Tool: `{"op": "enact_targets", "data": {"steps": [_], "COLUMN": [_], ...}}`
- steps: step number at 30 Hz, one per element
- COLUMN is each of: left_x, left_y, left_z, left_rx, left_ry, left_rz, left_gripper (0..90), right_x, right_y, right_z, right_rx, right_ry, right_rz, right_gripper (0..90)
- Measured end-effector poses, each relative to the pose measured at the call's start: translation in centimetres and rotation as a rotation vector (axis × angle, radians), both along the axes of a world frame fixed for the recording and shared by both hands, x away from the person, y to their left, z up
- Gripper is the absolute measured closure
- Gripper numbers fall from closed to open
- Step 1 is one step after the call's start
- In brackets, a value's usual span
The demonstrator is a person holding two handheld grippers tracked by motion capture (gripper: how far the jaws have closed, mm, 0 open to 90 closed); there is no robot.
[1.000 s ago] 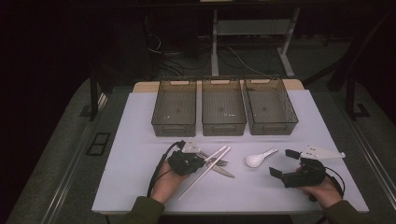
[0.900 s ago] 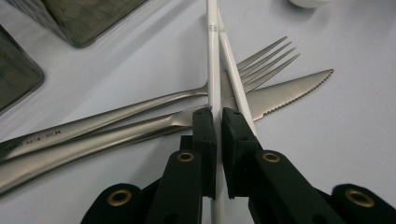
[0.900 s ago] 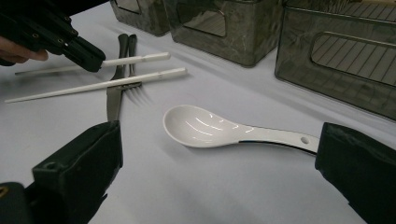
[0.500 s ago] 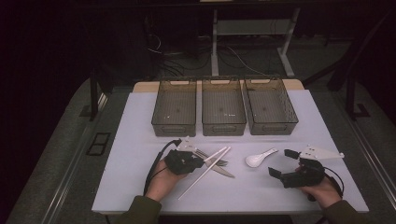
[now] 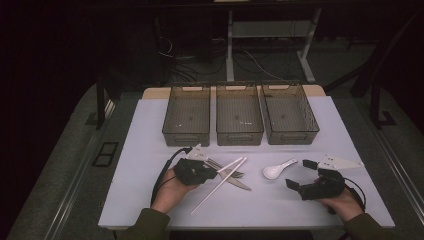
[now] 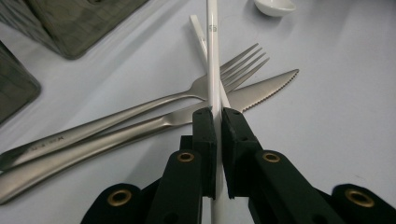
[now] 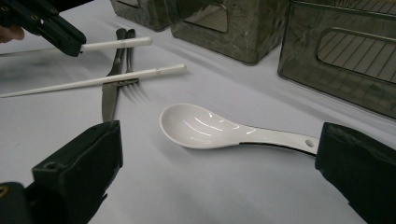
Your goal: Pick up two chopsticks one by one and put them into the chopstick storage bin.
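Grippers: left gripper [image 6: 217, 121] sits near the table's front edge, left of centre, its jaws clamped on one white chopstick [image 6: 213, 56]; right gripper [image 5: 302, 175] sits near the front right corner, its jaws wide apart and holding nothing.
Held chopstick: gripped partway along, its free end raised off the table [image 5: 150, 130] in the right gripper view.
Second chopstick [image 7: 93, 80]: lies flat, resting across the fork and knife.
Fork [image 6: 140, 105] and knife [image 6: 261, 88]: side by side on the table under the chopsticks, touching them.
Spoon [image 7: 219, 129]: white, bowl up, on the table between the right gripper's open jaws, apart from both.
Bins [image 5: 239, 114]: three dark bins in a row along the far edge.
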State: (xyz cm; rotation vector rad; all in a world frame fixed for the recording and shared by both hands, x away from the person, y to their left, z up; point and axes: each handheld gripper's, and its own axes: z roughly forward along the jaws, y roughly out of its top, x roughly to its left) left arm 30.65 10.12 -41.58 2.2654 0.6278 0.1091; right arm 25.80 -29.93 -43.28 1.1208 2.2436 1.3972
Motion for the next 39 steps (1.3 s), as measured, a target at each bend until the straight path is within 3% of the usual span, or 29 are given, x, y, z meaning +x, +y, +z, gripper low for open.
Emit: {"op": "enact_targets", "data": {"steps": [13, 21, 39], "left_x": [0.6, 1.3, 3.8], "left_y": [0.5, 0.9, 1.3], "left_z": [0.8, 1.5, 2.9], "left_rx": [-0.021, -0.065, -0.071], "left_ry": [-0.021, -0.027, -0.055], "left_rz": [-0.017, -0.006, 0.029], "left_gripper": [83.7, 83.7, 83.7], "right_x": [-0.1, -0.2, -0.2], "right_y": [-0.1, -0.1, -0.2], "right_z": [0.1, 0.1, 0.1], "right_rx": [0.002, 0.001, 0.005], "right_ry": [0.003, -0.001, -0.006], "right_rz": [-0.003, -0.008, -0.015], "right_gripper": [0.9, 0.9, 0.9]}}
